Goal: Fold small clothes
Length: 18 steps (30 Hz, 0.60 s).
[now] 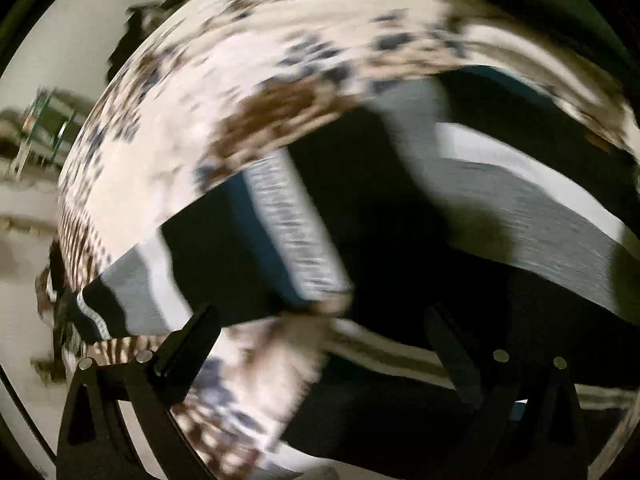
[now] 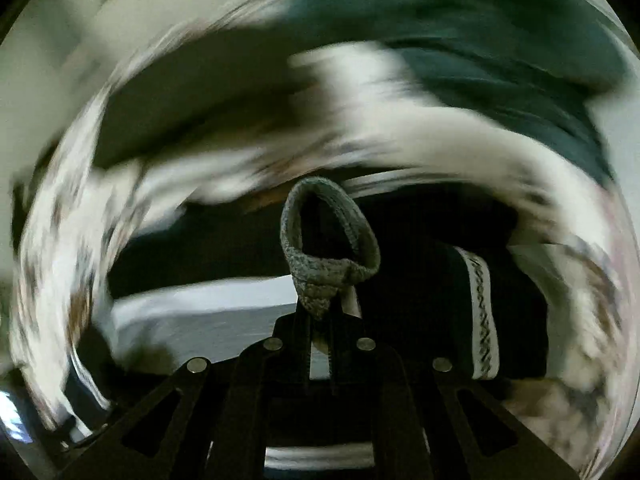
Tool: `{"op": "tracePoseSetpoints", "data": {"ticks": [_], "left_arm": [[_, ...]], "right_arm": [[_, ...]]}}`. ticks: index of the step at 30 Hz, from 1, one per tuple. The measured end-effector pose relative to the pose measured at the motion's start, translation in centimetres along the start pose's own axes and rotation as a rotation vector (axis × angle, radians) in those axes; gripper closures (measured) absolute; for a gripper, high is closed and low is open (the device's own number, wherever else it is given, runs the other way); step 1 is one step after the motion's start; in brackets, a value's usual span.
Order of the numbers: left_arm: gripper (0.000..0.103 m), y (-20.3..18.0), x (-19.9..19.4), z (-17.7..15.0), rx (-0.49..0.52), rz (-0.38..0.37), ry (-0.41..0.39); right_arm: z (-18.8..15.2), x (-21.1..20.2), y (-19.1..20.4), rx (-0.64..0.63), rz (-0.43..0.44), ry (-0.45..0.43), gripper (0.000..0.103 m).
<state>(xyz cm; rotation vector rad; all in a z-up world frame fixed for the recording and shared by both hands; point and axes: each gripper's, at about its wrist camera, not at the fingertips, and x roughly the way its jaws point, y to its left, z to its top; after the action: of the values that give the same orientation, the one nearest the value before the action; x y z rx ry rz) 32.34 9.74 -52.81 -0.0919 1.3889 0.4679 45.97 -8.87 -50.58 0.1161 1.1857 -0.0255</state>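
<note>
Right wrist view: right gripper (image 2: 320,312) w/ jaws closed on grey knit cuff (image 2: 328,240), looped, ribbed; prob. pinched to lift the garment's edge for a fold. Garment (image 1: 380,208) = dark fabric w/ grey & white bands, lies on spotted cloth (image 1: 180,140), soft, blurred. Left gripper (image 1: 320,344): jaws wide apart, nothing held, just above garment

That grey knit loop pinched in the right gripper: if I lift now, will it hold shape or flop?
Probably flop: the grey knit loop looks like soft ribbed fabric, curling over above the right gripper. It likely grips well, since the knit looks coarse. The black garment attached would probably drape below.
</note>
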Motion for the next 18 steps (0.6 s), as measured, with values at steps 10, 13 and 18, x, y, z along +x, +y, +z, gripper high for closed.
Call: {"op": "tracePoseSetpoints", "data": {"ticks": [10, 13, 18], "left_arm": [[0.000, 7.7, 3.9, 1.2, -0.137, -0.001, 0.019], [0.000, 8.8, 4.3, 1.4, -0.163, -0.025, 0.026], [0.000, 12.9, 2.8, -0.1, -0.231, -0.091, 0.046]], "right_arm": [[-3.7, 7.6, 18.7, -0.283, -0.031, 0.058, 0.096], [-4.3, 7.6, 19.4, -0.286, -0.033, 0.076, 0.095], [-4.0, 5.6, 12.7, -0.056, 0.290, 0.246, 0.038]]}}
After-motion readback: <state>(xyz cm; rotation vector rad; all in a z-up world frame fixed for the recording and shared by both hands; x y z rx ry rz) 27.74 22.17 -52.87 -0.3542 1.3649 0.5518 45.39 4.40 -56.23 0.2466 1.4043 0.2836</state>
